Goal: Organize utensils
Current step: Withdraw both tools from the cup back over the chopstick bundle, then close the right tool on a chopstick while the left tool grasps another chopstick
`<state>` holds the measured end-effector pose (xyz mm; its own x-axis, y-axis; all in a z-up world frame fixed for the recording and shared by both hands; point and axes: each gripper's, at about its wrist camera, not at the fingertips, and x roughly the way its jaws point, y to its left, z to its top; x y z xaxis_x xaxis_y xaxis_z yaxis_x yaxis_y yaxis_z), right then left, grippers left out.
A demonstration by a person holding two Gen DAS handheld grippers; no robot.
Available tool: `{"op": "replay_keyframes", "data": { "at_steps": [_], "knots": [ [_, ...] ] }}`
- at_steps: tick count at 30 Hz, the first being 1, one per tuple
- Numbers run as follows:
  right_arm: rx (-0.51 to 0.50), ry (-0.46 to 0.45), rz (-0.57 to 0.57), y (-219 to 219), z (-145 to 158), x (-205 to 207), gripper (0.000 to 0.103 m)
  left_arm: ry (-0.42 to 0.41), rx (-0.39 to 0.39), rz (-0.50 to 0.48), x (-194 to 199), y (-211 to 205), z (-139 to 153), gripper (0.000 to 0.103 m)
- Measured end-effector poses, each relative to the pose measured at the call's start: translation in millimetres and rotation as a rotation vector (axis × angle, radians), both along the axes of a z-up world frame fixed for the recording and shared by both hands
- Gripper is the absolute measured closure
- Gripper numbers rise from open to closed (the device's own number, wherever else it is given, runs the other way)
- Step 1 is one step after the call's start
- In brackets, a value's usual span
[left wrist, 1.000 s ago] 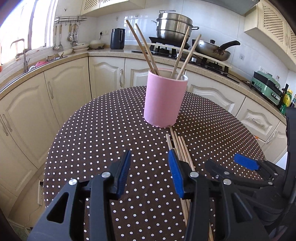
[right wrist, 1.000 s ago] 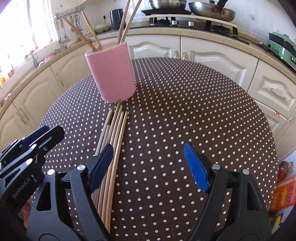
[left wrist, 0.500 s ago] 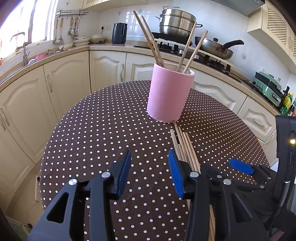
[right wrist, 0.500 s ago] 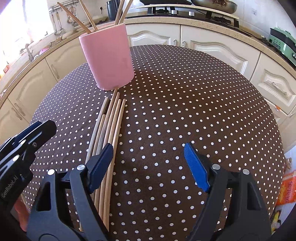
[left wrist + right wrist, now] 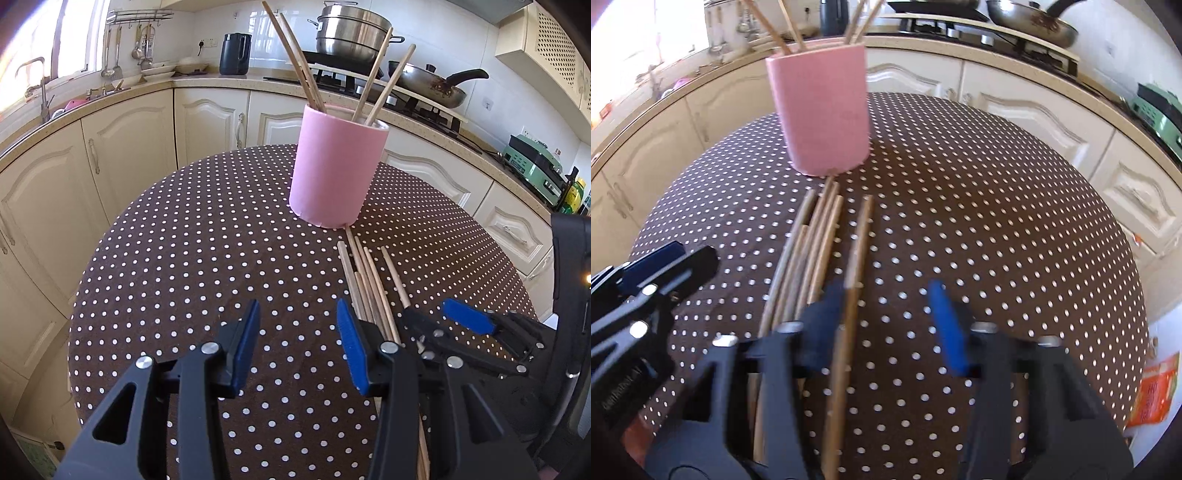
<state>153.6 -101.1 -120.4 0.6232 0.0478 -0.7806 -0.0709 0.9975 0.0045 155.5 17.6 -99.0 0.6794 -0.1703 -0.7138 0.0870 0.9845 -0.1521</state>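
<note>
A pink cup (image 5: 338, 168) stands on the round polka-dot table (image 5: 207, 236) and holds several wooden chopsticks. It also shows in the right wrist view (image 5: 822, 110). Several more chopsticks (image 5: 364, 284) lie in a bundle in front of the cup. My left gripper (image 5: 297, 347) is open and empty, low over the table left of the bundle. My right gripper (image 5: 886, 317) is open, down at the bundle (image 5: 803, 254). One chopstick (image 5: 855, 258) lies apart from the rest, between the right jaws next to the left finger.
Kitchen cabinets and a counter curve behind the table. On the counter stand a stove with a steamer pot (image 5: 354, 33) and a pan (image 5: 430, 83), a black kettle (image 5: 234, 53) and a green appliance (image 5: 535, 162). An orange packet (image 5: 1154, 393) lies beyond the table's right edge.
My right gripper has moved left and down onto the bundle. One chopstick has separated to the right and now lies between its jaws. My left gripper has drawn back slightly.
</note>
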Motion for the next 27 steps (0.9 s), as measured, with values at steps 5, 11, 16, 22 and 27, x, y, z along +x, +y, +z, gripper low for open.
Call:
{"op": "replay_keyframes", "data": {
  "at_steps": [5,11,16,22,27],
  "knots": [
    [0.064,-0.001,0.026,-7.7,0.3,0.3,0.096,0.009,-0.014,-0.038,-0.8,-8.6,-0.1,0.056],
    [0.173,0.004,0.006,-24.4,0.2,0.6,0.096,0.048,-0.015,-0.092,1.8,-24.6,-3.7,0.055],
    [0.218,0.005,-0.002,-34.8,-0.8,-3.8,0.096,0.083,0.059,-0.087,7.1,-37.7,-9.4,0.055],
    [0.254,0.007,-0.009,-37.2,0.2,-5.2,0.096,0.107,0.108,-0.077,10.1,-46.1,-14.6,0.055],
    [0.28,0.008,-0.01,-42.3,0.0,-7.4,0.096,0.123,0.109,-0.058,14.9,-49.0,-15.8,0.055]
  ]
}}
